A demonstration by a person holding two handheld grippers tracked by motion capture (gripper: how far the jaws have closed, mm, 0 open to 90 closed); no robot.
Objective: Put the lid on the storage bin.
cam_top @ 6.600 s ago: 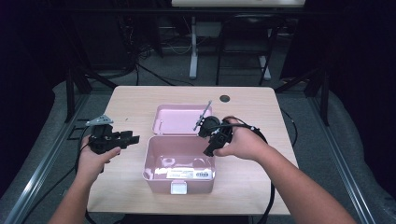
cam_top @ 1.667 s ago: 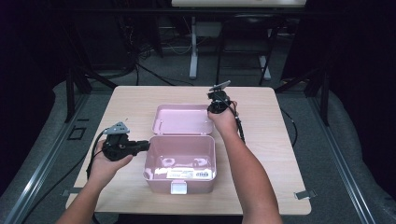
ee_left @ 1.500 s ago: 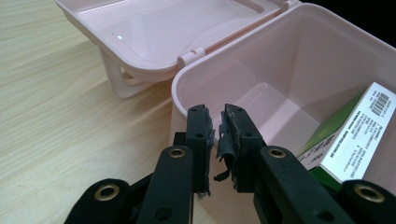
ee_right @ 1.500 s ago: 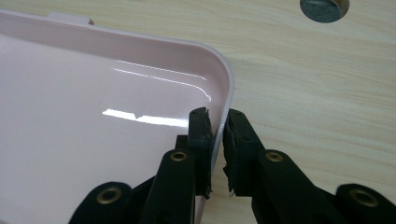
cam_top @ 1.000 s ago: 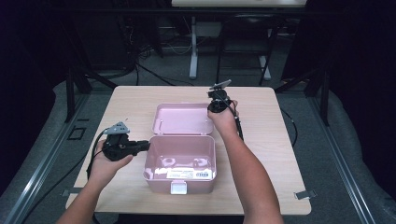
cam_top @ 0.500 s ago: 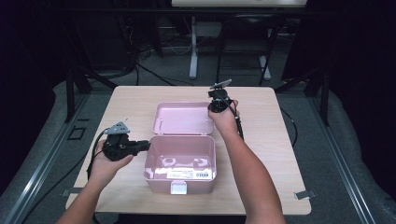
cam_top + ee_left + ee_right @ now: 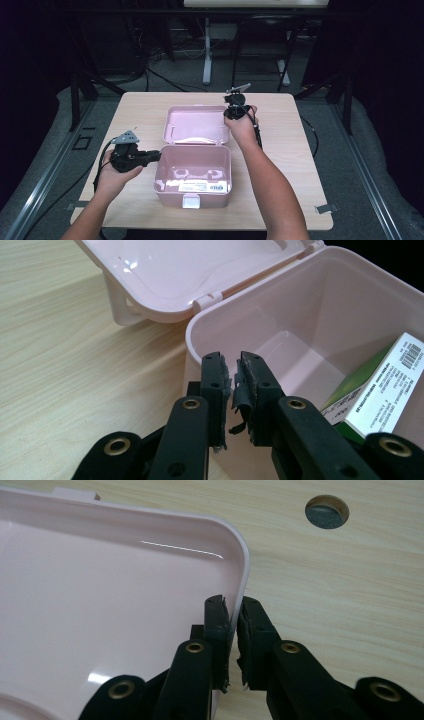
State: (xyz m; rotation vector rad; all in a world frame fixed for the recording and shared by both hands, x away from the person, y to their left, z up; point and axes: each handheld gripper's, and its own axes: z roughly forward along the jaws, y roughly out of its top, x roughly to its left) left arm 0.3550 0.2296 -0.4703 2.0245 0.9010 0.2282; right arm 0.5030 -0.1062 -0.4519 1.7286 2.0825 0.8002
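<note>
Bracing comes first on the left: the left gripper [image 7: 150, 156] sits at the nine o'clock side of the pink box [image 7: 192, 195], and in the left gripper view its jaws are pinching the box's side wall [image 7: 200, 347], one jaw outside and one inside, with almost no gap between the pads. That reads as a steadying hold. Inside the box a green and white carton [image 7: 385, 385] leans against the wall, toward the box's six o'clock end.

At the centre, the box stands open on the table [image 7: 300, 165], a little toward the six o'clock edge. Its lid [image 7: 197, 125] lies back flat toward twelve o'clock, hinged to the box's far rim.

On the right, the right gripper [image 7: 232, 107] is at the lid's three o'clock corner. In the right gripper view its jaws straddle the lid's rim [image 7: 240, 565], pressed close on it, so I judge it is clamped there. A round grommet hole [image 7: 327, 511] in the table sits beyond, at about one o'clock.

The step in hand looks like closing the box. The next move would call for swinging the lid up and over on its hinge toward six o'clock while the left gripper keeps the body from sliding, and that gripper's inner jaw must clear the rim before the lid lands.
</note>
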